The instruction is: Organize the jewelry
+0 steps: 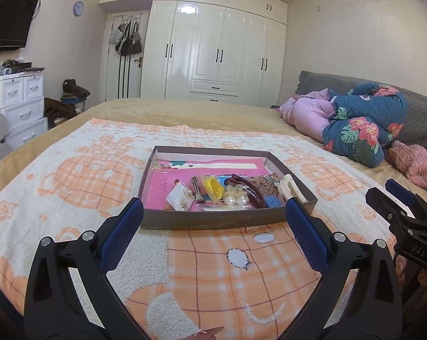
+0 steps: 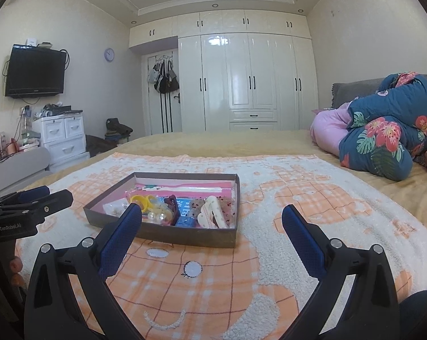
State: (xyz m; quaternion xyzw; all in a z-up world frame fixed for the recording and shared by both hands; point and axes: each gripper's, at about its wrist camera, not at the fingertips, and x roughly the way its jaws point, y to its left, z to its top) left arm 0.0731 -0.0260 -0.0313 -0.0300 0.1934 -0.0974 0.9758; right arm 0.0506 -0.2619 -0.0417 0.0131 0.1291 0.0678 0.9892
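Note:
A shallow brown cardboard box (image 1: pixel 213 222) lies on the orange-and-white blanket, also in the right wrist view (image 2: pixel 185 238). It holds jewelry and hair pieces: pearl earrings (image 1: pixel 236 199), a dark red hair claw (image 1: pixel 249 188), a yellow piece (image 1: pixel 213 188), a cream clip (image 2: pixel 210 212), small packets. My left gripper (image 1: pixel 213 212) is open and empty, just in front of the box's near wall. My right gripper (image 2: pixel 212 218) is open and empty, to the right of the box; it shows at the right edge of the left wrist view (image 1: pixel 394 195).
The blanket (image 2: pixel 298 198) covers a tan bed. A rolled floral quilt (image 2: pixel 383 138) and pink bedding lie at the right. White wardrobes (image 2: pixel 250 85), a wall TV (image 2: pixel 35 70) and white drawers (image 2: pixel 63 138) stand beyond the bed.

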